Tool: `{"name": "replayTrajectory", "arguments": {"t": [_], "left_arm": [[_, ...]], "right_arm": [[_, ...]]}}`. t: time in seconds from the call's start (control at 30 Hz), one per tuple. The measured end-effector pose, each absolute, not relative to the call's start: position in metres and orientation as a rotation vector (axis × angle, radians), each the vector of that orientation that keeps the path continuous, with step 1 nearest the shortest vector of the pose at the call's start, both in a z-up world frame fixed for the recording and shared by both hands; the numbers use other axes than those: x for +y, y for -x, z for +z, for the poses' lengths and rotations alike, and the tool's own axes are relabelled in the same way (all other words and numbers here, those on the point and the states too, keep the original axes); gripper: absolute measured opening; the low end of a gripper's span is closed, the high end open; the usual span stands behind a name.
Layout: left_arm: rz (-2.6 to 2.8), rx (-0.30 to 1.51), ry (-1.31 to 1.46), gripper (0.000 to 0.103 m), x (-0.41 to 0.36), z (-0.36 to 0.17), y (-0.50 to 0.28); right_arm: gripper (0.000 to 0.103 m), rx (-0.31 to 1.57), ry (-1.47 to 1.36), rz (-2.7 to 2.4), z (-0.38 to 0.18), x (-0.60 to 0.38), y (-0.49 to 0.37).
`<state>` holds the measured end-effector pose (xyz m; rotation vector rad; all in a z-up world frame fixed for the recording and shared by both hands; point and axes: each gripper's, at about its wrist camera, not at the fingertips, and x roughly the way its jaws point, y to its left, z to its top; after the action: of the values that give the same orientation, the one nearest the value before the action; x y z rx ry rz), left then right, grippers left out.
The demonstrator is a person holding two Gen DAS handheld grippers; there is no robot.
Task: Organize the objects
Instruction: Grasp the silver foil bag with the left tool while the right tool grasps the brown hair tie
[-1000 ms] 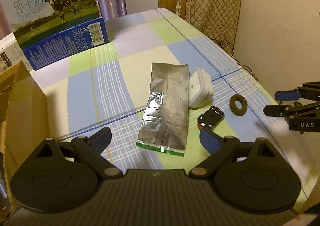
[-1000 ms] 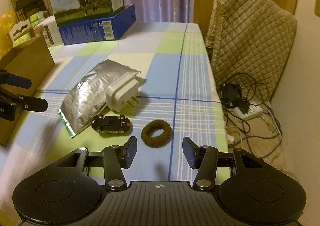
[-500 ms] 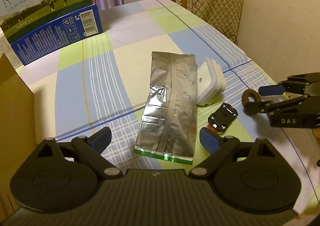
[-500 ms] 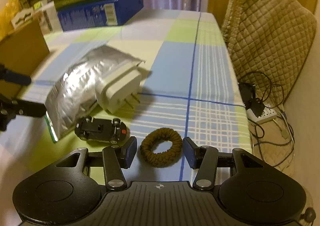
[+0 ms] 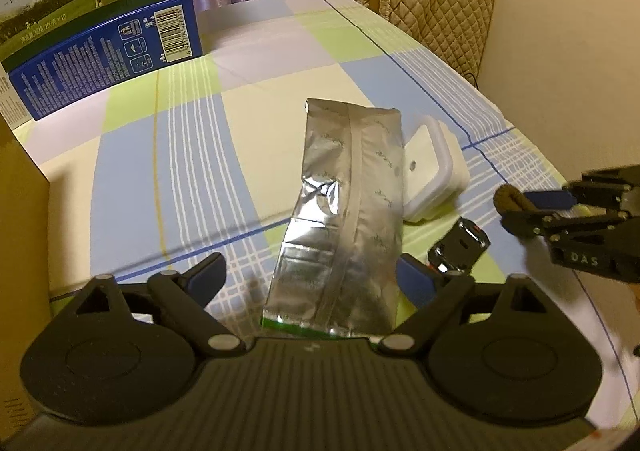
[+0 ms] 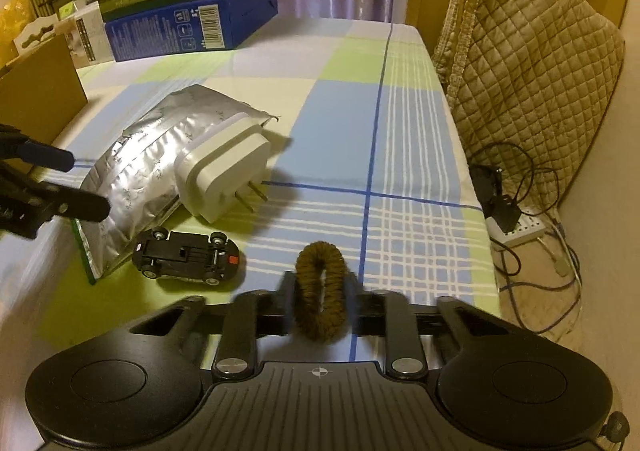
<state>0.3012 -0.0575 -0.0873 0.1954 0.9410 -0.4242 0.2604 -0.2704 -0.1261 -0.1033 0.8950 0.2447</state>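
My right gripper (image 6: pixel 320 291) is shut on a brown hair tie (image 6: pixel 321 291), squeezed upright between its fingers; it also shows in the left wrist view (image 5: pixel 510 199). My left gripper (image 5: pixel 310 277) is open, its fingers on either side of the near end of a silver foil pouch (image 5: pixel 348 211), which also lies in the right wrist view (image 6: pixel 152 175). A white plug adapter (image 6: pixel 222 175) leans on the pouch. A black toy car (image 6: pixel 186 257) lies upside down beside the pouch.
A cardboard box (image 5: pixel 20 231) stands at the left. A blue milk carton box (image 6: pixel 188 27) stands at the back of the checked tablecloth (image 6: pixel 400 155). A quilted cover (image 6: pixel 532 63) and a power strip with cables (image 6: pixel 520 227) lie off the right edge.
My right gripper moved onto the hair tie and shut on it, tipping it upright. My left gripper moved forward until its fingers flank the pouch's near end.
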Motion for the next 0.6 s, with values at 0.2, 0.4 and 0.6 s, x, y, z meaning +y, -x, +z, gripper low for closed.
{"name": "replayTrajectory", "arguments": {"t": [0.2, 0.4, 0.6], "left_arm": [[-0.472, 0.925, -0.194, 0.08, -0.07, -0.087, -0.312], [-0.501, 0.95, -0.24, 0.072, -0.09, -0.097, -0.324], [-0.508, 1.003, -0.249, 0.055, -0.091, -0.102, -0.332]], "right_arm": [[0.014, 0.896, 0.093, 0.244, -0.124, -0.268, -0.254], [0.015, 0.899, 0.082, 0.242, -0.118, -0.267, -0.248], [0.015, 0.91, 0.073, 0.229, -0.111, -0.27, -0.244]]}}
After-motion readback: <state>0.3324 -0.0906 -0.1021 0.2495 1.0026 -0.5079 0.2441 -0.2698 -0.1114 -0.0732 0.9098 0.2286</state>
